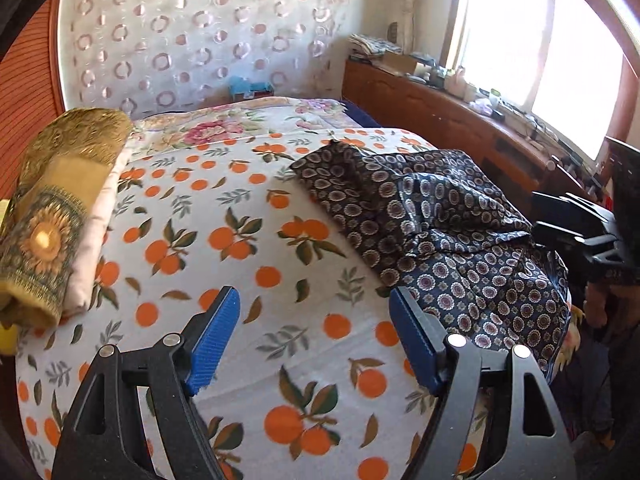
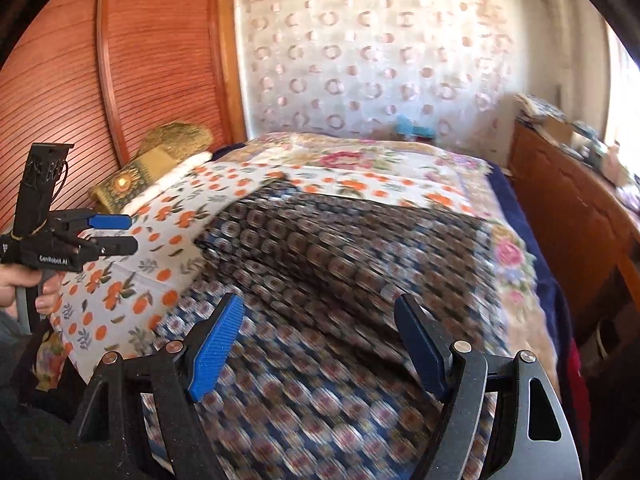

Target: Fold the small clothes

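A dark floral-print garment (image 1: 440, 232) is lying rumpled and unfolded on the orange-print bedspread (image 1: 240, 240), toward the window side of the bed, with no finished fold showing and its creases running unevenly. The left gripper (image 1: 314, 336) is hovering over bare bedspread just beside the garment's near edge, its jaws standing wide apart with nothing between them. The right gripper (image 2: 320, 344) is hanging over the cloth, likewise spread and empty, so the folding appears to be at its start, with every fold left to make.
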Demonstrator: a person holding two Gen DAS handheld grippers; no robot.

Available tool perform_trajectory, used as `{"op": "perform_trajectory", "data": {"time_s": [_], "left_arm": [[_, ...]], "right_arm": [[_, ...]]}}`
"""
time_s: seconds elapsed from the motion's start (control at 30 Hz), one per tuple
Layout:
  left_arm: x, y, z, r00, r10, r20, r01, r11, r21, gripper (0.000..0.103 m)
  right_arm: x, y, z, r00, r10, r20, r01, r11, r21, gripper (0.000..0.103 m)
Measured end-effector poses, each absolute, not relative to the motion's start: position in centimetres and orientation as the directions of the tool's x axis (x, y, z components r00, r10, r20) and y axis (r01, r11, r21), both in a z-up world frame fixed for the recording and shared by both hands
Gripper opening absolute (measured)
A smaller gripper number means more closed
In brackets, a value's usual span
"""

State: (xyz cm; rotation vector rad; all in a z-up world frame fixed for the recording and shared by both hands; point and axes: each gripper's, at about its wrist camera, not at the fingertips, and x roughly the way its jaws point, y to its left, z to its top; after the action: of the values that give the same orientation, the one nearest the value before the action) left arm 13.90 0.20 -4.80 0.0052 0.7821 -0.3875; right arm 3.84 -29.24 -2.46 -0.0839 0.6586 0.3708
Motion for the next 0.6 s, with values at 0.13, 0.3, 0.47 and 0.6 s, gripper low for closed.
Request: {"op": "perform_trajectory", "data": {"time_s": [0.13, 0.3, 0.47, 0.6], "left_arm": [[13.1, 1.2, -4.8, 0.661, -0.330, -0.674, 0.325, 0.935, -0.139, 0.078], [12.5, 1.8, -4.9, 0.670, -0.325, -0.667, 0.318, 0.938, -0.138, 0.078], [12.4, 2.2, -5.5, 0.665, -0.336, -0.668, 0.314, 0.936, -0.158, 0.078], [12.2, 2.2, -5.9, 0.658, -0.341, -0.672, 0.316, 0.934, -0.165, 0.078]], "right_arm": [[6.9, -25.9, -2.5, 0.684, 0.336, -0.647, -0.428, 0.904, 0.017, 0.080], [10.7, -21.7, -3.1, 0.636, 0.347, -0.689, -0.491, 0.871, -0.014, 0.080], [14.2, -18.3, -4.4, 0.596, 0.325, -0.734, -0.523, 0.851, -0.048, 0.080], [15.9, -16.7, -5.9, 0.596, 0.251, -0.762, -0.525, 0.840, -0.134, 0.064]]}}
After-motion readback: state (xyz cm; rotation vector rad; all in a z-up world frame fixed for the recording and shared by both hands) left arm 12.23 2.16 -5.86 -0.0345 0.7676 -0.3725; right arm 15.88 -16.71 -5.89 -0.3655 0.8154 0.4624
